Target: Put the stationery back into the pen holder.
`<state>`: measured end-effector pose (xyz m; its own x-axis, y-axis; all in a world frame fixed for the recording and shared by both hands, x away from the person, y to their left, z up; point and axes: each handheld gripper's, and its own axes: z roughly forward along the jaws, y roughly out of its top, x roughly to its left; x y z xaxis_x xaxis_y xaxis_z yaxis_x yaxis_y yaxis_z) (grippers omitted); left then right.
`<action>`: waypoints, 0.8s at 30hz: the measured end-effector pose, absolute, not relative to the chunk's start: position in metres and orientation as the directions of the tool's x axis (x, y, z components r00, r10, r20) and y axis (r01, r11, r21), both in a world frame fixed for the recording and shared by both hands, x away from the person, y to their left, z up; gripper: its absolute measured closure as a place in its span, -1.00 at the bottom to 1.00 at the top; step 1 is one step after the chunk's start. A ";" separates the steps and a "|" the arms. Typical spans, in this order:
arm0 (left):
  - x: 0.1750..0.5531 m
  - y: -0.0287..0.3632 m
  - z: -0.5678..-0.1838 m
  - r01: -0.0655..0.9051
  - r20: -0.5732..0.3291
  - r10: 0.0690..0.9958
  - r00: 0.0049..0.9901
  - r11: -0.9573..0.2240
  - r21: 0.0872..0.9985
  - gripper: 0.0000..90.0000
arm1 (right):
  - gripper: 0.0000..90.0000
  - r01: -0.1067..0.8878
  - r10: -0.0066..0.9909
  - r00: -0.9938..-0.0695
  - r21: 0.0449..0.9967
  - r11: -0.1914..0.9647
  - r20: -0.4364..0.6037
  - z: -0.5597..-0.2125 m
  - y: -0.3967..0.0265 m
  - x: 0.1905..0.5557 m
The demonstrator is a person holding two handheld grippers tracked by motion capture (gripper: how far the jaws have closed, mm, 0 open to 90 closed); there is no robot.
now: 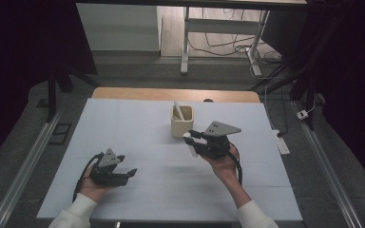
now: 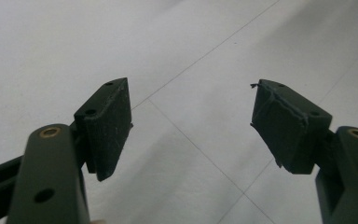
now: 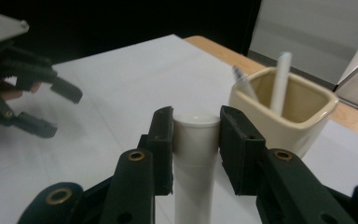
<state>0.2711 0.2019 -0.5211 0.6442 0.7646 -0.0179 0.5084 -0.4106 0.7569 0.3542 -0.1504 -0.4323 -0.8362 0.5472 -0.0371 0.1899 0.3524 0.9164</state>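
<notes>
My right gripper point(image 1: 191, 141) is above the table's middle right, shut on a white cylindrical tube point(image 1: 189, 145). In the right gripper view both pads press the sides of the tube point(image 3: 194, 154) near its capped top, and the right gripper point(image 3: 196, 122) points towards a cream square cup point(image 3: 284, 109). The cup point(image 1: 182, 124) stands just beyond it and holds a white pen point(image 3: 279, 79) and a second pen point(image 3: 241, 80). My left gripper point(image 1: 127, 165) rests low at the table's front left, open. In its own view nothing lies between the jaws of the left gripper point(image 2: 191, 126), just white table.
The table has a white cover point(image 1: 138, 123) with a wooden strip point(image 1: 171, 94) at its far edge. The left gripper point(image 3: 60, 112) sits well away from the cup. A power strip point(image 1: 281, 142) lies on the floor to the right, and a desk frame point(image 1: 185, 42) stands beyond.
</notes>
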 end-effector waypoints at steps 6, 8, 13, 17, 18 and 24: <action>0.271 0.202 -0.522 0.511 -0.020 0.765 0.644 -0.410 0.755 -0.38 | 0.46 0.184 0.575 -0.818 0.938 0.293 -0.019 -0.413 -0.154 0.370; 0.271 0.202 -0.522 0.512 -0.024 0.765 0.644 -0.407 0.756 -0.38 | 0.46 0.188 0.590 -0.807 0.943 0.275 -0.011 -0.406 -0.155 0.377; 0.271 0.202 -0.522 0.510 -0.023 0.763 0.646 -0.409 0.757 -0.38 | 0.46 0.193 0.625 -0.780 0.952 0.237 0.003 -0.394 -0.156 0.394; 0.271 0.201 -0.522 0.508 -0.023 0.760 0.650 -0.411 0.757 -0.38 | 0.46 0.195 0.643 -0.766 0.956 0.221 0.008 -0.386 -0.152 0.408; 0.271 0.201 -0.522 0.508 -0.023 0.759 0.651 -0.412 0.756 -0.38 | 0.46 0.192 0.645 -0.764 0.956 0.220 0.006 -0.385 -0.151 0.411; 0.272 0.201 -0.522 0.508 -0.025 0.758 0.652 -0.413 0.756 -0.38 | 0.46 0.191 0.652 -0.758 0.958 0.216 0.004 -0.382 -0.141 0.428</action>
<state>0.2716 0.2014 -0.5221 0.6521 0.7577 -0.0246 0.5084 -0.4130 0.7556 0.4283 -0.1407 -0.3820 -0.7584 0.6518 0.0043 0.1906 0.2155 0.9577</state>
